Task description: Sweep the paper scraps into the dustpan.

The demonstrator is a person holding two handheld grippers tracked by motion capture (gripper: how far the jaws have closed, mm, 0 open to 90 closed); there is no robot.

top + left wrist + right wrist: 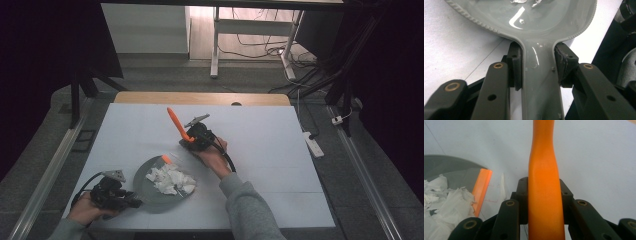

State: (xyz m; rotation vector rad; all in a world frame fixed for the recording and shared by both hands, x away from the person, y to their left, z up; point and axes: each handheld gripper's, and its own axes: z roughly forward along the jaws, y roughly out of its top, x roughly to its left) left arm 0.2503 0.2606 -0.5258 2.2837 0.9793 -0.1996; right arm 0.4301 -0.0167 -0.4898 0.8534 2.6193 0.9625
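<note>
two grippers working on the counter, left gripper pinching the grey dustpan's handle, right gripper clamping the orange scraper, lifting it clear, paper scraps already lying in the pan, emptying apparently remaining.

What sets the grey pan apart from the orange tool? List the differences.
1. Colour: the pan is grey, the tool orange.
2. Shape: the pan is wide and shallow, the tool slim and long.
3. Pose: the pan lies flat on the table, the tool is held at a slant.
4. Load: the pan holds white paper scraps, the tool carries nothing.
Shared: each is clamped by a gripper, the pan by the left gripper, the tool by the right gripper.
</note>
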